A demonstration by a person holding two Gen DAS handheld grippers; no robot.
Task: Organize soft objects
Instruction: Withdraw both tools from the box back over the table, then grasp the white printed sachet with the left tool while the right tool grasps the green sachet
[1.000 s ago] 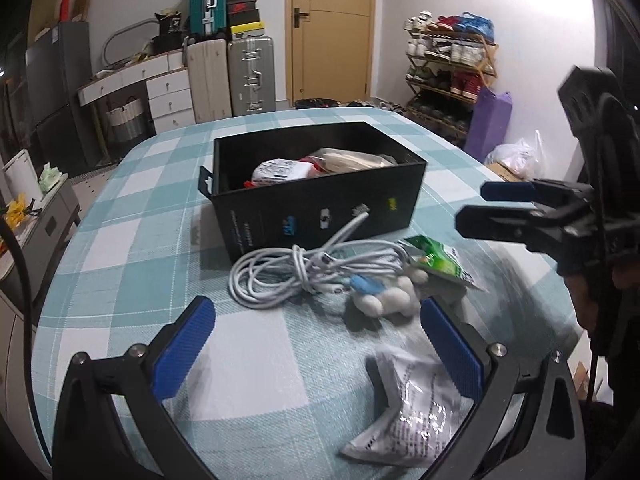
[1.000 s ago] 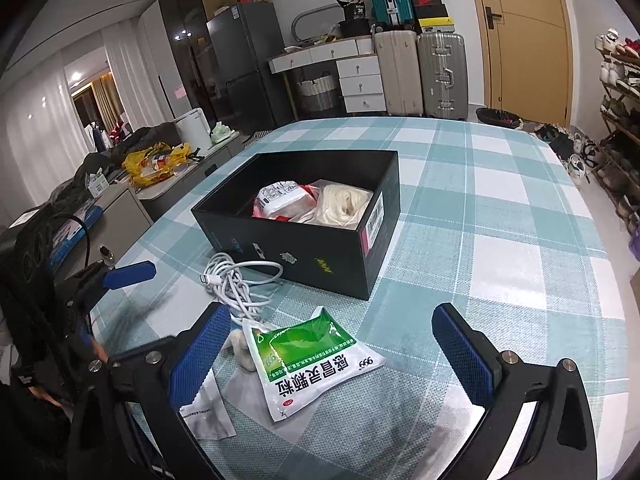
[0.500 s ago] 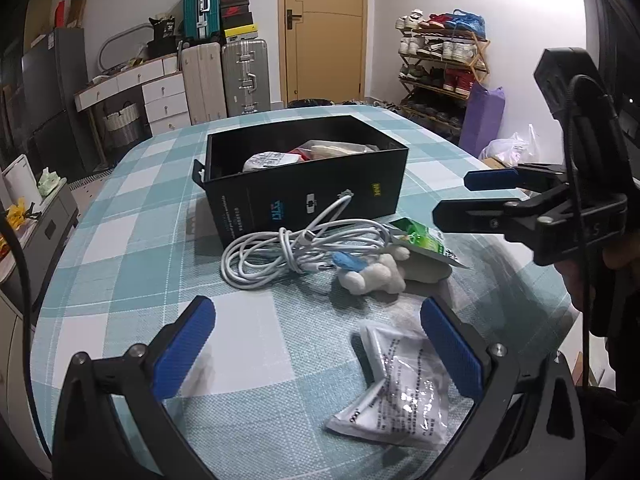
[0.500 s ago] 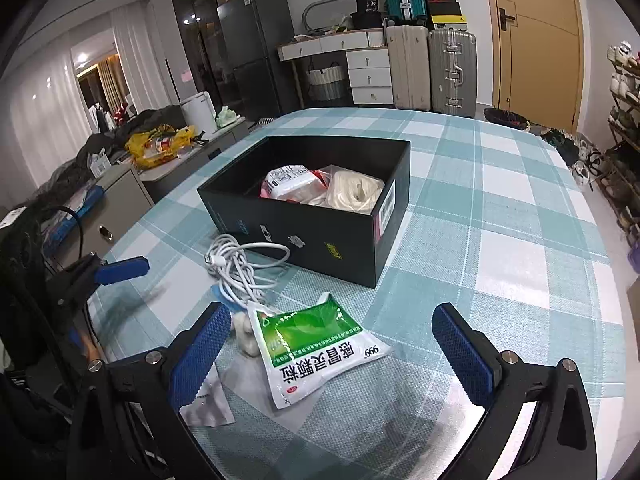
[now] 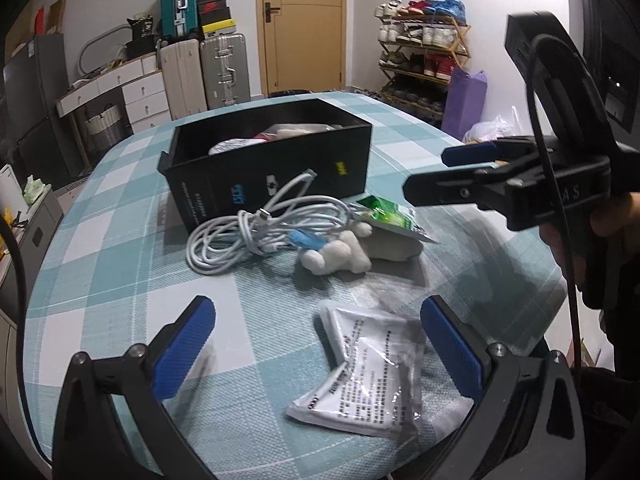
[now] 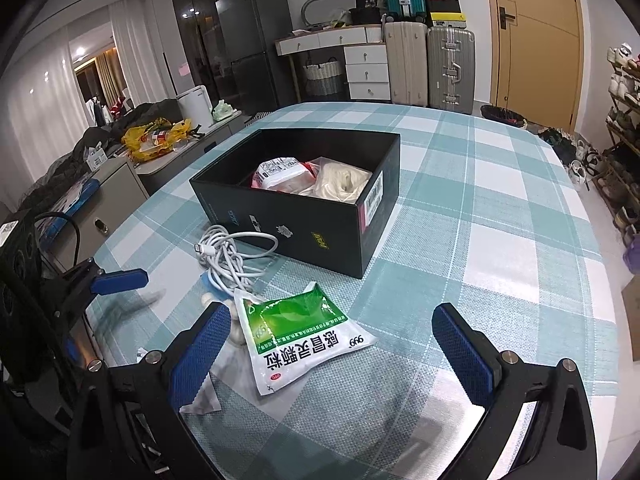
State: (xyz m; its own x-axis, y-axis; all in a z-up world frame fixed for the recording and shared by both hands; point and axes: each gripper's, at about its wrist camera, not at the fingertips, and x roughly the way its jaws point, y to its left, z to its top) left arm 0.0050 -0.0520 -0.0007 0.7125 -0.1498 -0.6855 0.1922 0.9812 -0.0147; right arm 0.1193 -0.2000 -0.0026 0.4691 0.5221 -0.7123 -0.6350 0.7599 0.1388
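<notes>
A black box [image 5: 276, 172] [image 6: 320, 224] stands on the checked table [image 5: 120, 240] and holds soft packets [image 6: 280, 172] and a cream bundle [image 6: 344, 180]. In front of it lie a coiled white cable [image 5: 260, 232] [image 6: 232, 256], a small white plush toy [image 5: 336, 256], a green sachet [image 6: 300, 332] [image 5: 388, 216] and a clear white packet [image 5: 372, 364]. My left gripper [image 5: 316, 344] is open and empty, above the clear packet. My right gripper [image 6: 336, 352] is open and empty, just behind the green sachet; it also shows in the left wrist view [image 5: 460, 176].
Suitcases [image 6: 432, 64], a drawer unit [image 6: 366, 72] and a door [image 6: 536, 36] stand beyond the table. A shoe rack [image 5: 424, 60] is at the right. A low cabinet with clutter [image 6: 156, 140] runs along the left side.
Both grippers have drawn back from the box toward the near table edge. More of the clear packet shows between my left fingers. Both stay open.
</notes>
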